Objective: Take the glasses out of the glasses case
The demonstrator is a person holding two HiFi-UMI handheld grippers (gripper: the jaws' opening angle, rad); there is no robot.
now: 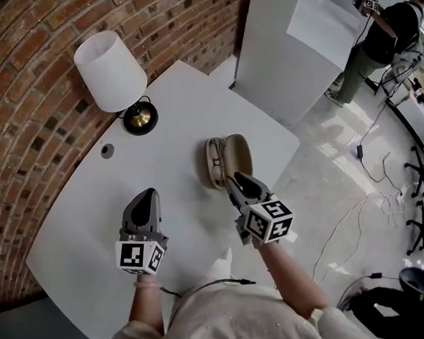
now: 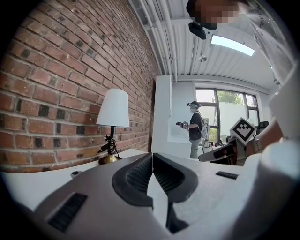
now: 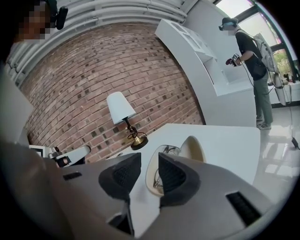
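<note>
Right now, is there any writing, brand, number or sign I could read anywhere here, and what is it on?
No readable text in any view.
Left gripper's cube: a black-and-white square pattern, no letters or numbers.
Right gripper's cube: the same kind of pattern, no letters or numbers.
Glasses case and lamp: no print visible.
</note>
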